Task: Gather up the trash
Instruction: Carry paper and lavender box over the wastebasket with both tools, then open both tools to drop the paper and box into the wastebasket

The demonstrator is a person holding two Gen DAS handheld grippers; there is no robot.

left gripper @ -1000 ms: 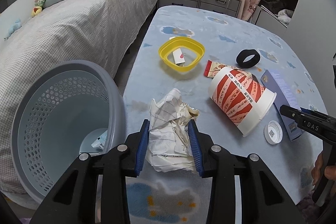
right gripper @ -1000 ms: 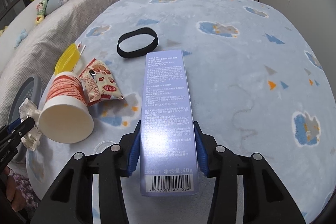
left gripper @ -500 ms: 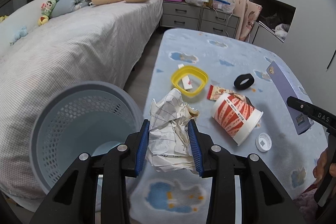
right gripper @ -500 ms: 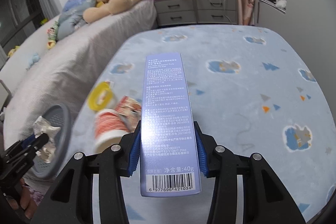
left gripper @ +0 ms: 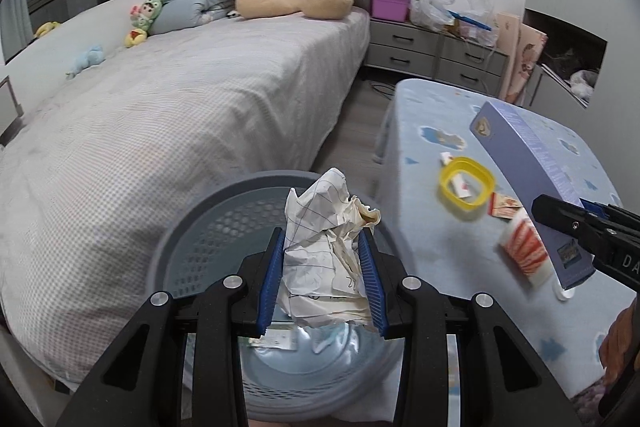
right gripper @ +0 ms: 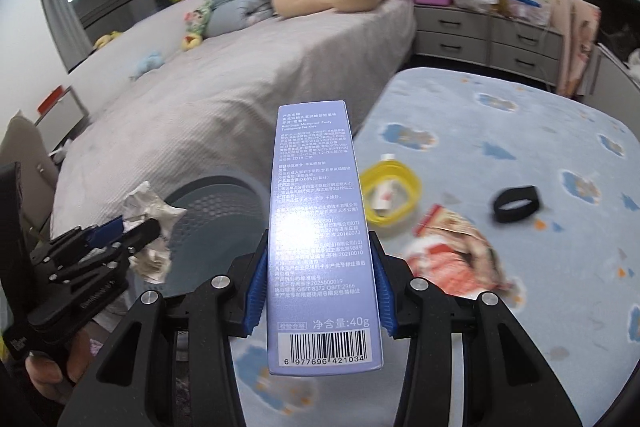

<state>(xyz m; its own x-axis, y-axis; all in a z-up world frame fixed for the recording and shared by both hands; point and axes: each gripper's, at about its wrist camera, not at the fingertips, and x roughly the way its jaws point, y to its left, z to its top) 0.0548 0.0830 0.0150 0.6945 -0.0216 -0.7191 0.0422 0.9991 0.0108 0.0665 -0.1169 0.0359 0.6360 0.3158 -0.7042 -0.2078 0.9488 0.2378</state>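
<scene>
Your left claw is clamped on a crumpled wad of lined paper, blue pads pressed to both its sides, held above the mouth of the grey perforated bin that stands between the bed and the counter. Scraps already lie in the bin's bottom. Your right claw grips a long lilac toothpaste box by its sides, lifted clear of the counter. Print on the box reads "Toothpaste For Kids", "40g", barcode 6 977696 421034; most of the rest is small Chinese text, too fine to read. On the counter's blue cloud-print cover: a yellow ring-shaped lid with a small white tag inside, a snack wrapper just beside it, a red-and-white striped paper cup on its side (blurred), a white cap near the cup, a black band further off.
</scene>
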